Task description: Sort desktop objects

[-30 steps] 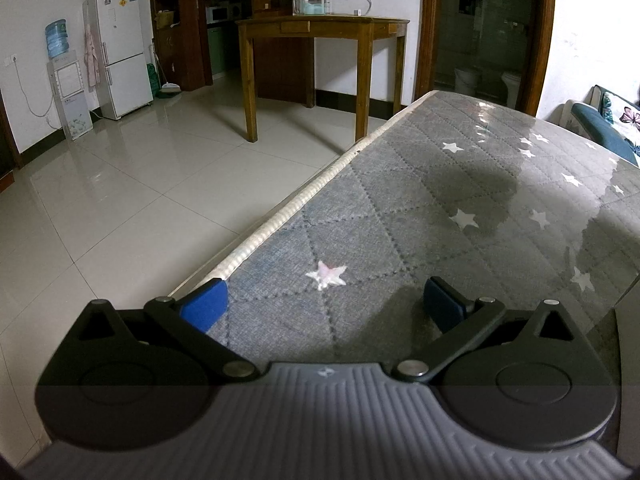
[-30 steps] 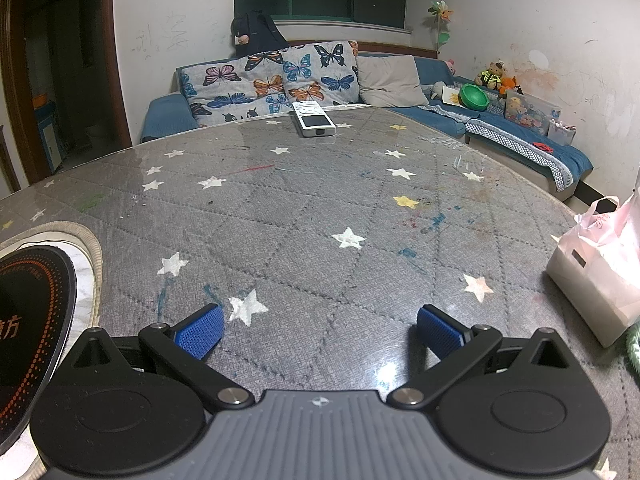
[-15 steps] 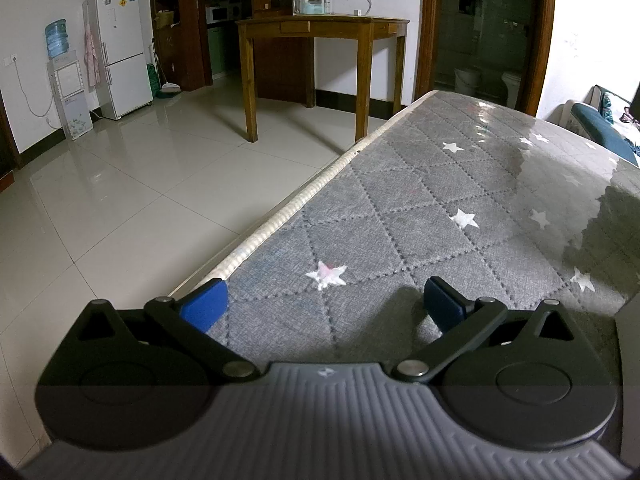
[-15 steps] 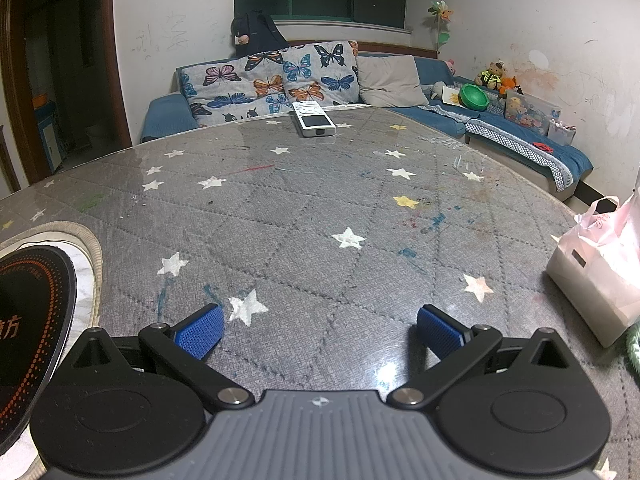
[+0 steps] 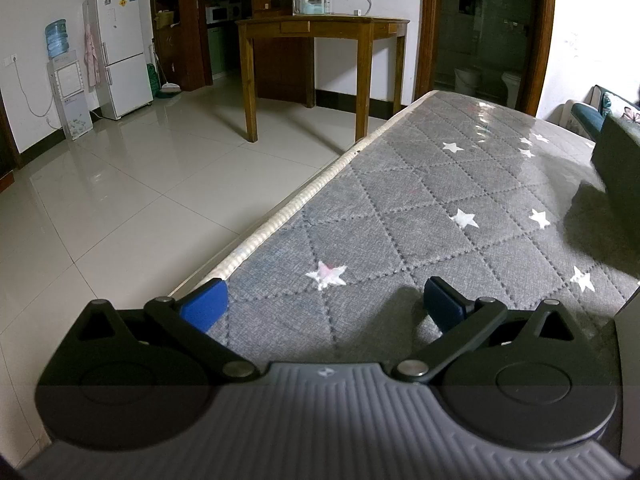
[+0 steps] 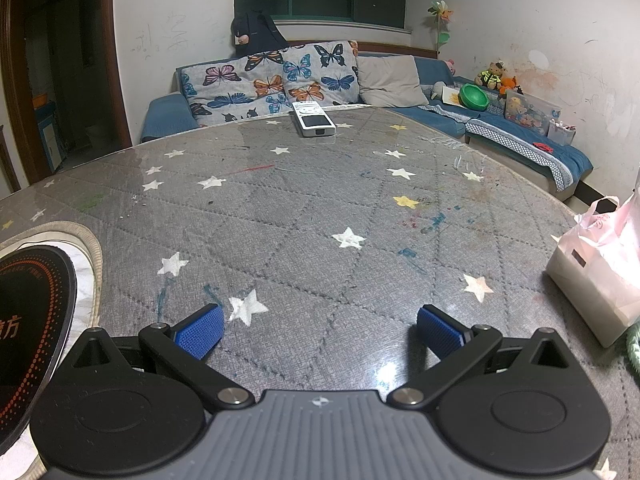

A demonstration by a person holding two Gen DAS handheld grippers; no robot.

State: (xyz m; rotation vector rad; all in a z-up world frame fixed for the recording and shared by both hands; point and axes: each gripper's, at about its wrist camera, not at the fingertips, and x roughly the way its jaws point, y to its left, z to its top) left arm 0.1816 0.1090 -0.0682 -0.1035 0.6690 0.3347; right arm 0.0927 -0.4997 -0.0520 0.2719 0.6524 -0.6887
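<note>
Along the bottom of both wrist views your grippers sit low over the grey star-quilted table. Your left gripper has its blue pads spread wide with nothing between them; your right gripper is the same, pads well apart and empty.

Writing: at the lower left of the right view, a black round disc with orange dotted rings shows two orange Chinese characters, only partly in frame. The white remote lies at the far table edge, top centre; its buttons are too small to read. At the right edge a pink bag bears a small dark tag, illegible. The white fridge, upper left of the left view, carries stickers you cannot read.

Edges: the table's pale corded rim runs diagonally up the left view, tiled floor beyond it. Between your right pads and the remote the tabletop lies open.
</note>
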